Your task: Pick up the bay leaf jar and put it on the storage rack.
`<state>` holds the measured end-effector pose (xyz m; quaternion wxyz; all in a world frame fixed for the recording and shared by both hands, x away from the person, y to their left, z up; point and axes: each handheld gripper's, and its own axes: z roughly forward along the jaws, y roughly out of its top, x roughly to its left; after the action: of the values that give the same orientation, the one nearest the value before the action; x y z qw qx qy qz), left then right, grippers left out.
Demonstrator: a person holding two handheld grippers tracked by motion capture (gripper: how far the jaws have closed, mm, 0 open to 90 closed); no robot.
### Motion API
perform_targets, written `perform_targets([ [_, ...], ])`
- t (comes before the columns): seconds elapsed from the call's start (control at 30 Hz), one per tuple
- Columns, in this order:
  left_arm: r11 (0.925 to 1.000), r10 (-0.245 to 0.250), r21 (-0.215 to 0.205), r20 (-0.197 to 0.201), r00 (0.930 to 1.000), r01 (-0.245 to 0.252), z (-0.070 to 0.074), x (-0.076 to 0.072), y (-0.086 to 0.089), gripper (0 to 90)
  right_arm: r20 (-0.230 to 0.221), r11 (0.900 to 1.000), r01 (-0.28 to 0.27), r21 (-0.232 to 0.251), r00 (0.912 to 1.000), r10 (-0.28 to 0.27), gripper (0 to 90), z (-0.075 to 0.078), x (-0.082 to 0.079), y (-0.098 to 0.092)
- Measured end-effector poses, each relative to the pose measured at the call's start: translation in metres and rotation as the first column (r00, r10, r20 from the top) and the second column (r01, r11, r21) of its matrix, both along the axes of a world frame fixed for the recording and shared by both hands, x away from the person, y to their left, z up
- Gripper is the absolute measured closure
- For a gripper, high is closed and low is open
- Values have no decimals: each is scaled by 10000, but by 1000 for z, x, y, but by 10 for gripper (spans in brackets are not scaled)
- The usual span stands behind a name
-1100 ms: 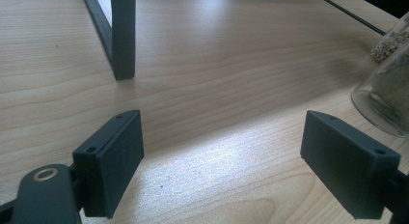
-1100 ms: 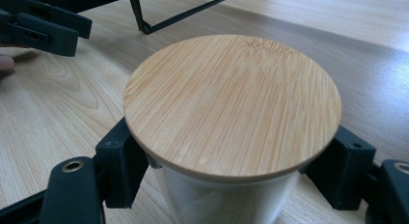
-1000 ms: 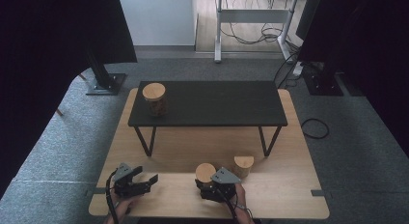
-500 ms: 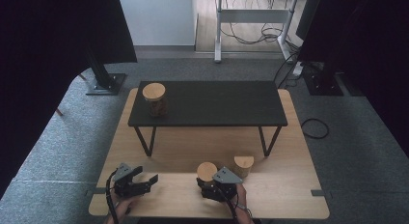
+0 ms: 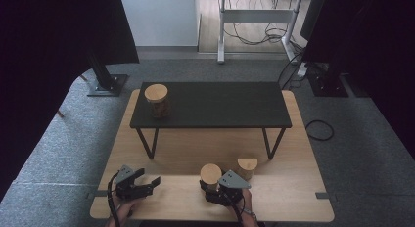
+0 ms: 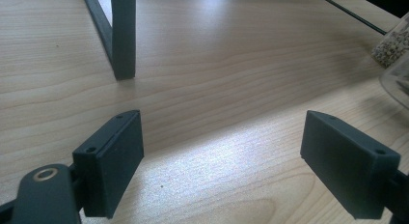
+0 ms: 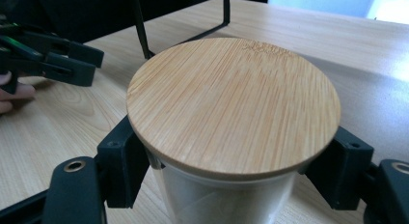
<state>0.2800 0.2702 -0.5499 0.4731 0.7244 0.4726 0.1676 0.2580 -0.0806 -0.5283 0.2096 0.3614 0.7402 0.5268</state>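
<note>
Right tongs (image 7: 231,185) clamped on clear glass jar w/ round bamboo lid (image 7: 233,104), upright on light wood surface (image 5: 274,202) nr front edge, left tongs (image 6: 231,171) wide open, nothing betw. jaws, resting well apart.

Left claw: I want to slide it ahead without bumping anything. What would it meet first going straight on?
The left claw is open; ahead, only bare tabletop shows. The shelf leg stands left of its line. Depth is uncertain.

lidded jar (image 5: 157,100) on black shelf (image 5: 220,104) – wooden table (image 5: 293,197)
</note>
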Motion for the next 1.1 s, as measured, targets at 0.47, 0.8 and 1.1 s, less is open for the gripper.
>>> perform_targets([
  [0.47,10000,17,30,-19,10000,-17,0,0,0,146,244,9987,-372,347,9990,364,250,17,-8,-5],
  [0.8,10000,11,67,-16,10000,-11,0,0,-1,146,618,9976,-440,534,9973,407,250,29,-11,-13],
  [1.1,10000,-1,53,-28,10000,1,0,0,-1,146,1165,9925,-929,797,9897,833,250,45,-18,-20],
])
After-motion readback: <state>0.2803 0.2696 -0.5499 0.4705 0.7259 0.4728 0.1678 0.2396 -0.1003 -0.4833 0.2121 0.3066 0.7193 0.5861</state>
